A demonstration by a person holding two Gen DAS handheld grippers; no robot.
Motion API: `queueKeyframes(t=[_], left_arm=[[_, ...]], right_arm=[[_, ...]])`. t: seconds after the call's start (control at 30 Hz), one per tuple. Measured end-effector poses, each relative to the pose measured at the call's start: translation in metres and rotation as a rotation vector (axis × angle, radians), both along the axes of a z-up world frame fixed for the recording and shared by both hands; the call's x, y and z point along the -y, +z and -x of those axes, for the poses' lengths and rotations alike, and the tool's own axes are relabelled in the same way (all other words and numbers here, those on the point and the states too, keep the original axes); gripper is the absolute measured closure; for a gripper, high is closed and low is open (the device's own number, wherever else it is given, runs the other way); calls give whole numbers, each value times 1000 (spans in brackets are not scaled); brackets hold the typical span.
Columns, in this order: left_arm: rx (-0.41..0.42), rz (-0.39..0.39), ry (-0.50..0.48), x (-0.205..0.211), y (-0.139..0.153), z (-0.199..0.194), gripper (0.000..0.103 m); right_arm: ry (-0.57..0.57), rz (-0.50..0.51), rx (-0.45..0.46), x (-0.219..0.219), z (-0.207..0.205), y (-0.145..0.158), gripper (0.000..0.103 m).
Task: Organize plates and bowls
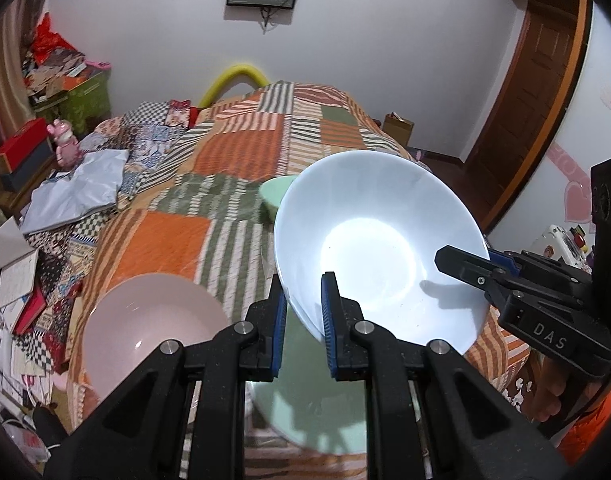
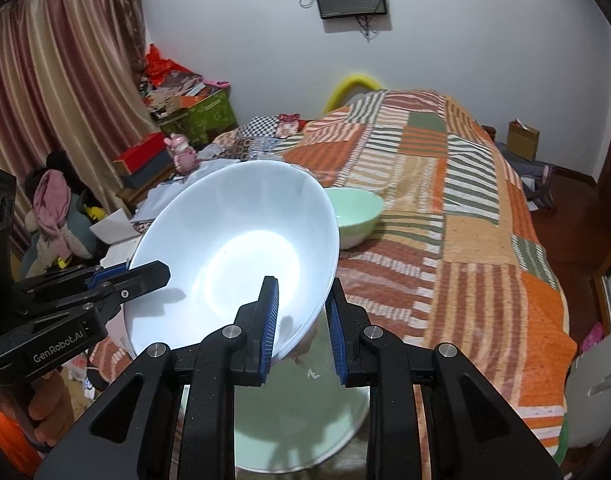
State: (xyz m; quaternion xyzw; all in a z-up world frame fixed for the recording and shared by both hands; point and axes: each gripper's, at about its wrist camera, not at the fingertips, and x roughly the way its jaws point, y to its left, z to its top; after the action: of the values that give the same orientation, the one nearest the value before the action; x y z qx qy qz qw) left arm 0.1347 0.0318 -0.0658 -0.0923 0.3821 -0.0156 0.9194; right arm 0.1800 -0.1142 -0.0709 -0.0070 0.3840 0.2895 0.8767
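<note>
A large white bowl (image 1: 369,248) hangs tilted above the bed, carried by both grippers on opposite sides of its rim. My left gripper (image 1: 304,292) is shut on the near rim, blue pads on either side of the wall. My right gripper (image 1: 471,260) clamps the rim at the right. In the right wrist view the white bowl (image 2: 233,256) fills the middle, with my right gripper (image 2: 302,292) shut on its edge and my left gripper (image 2: 145,274) holding the left rim. Under the bowl lies a pale green plate (image 1: 305,420), (image 2: 297,420). A pink bowl (image 1: 153,332) sits to the left.
A small green bowl (image 1: 275,196), (image 2: 357,216) stands farther up the patchwork quilt (image 1: 233,152). Papers, boxes and a pink toy (image 1: 65,144) crowd the bed's left side. A wooden door (image 1: 537,92) is at the right, and a hand (image 2: 45,404) grips the left tool's handle.
</note>
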Motion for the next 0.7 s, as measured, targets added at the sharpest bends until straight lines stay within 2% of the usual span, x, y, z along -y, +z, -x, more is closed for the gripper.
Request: queueKeyframes(t=[0.27,0.7], left_arm=[[2,16,58,-34,-3,24,87],[-11,-1,151,-85,-10,47,87]], right_arm=[[59,8,-2,-33,11,-3,81],[155,2,-42,-87,16,-19,81]])
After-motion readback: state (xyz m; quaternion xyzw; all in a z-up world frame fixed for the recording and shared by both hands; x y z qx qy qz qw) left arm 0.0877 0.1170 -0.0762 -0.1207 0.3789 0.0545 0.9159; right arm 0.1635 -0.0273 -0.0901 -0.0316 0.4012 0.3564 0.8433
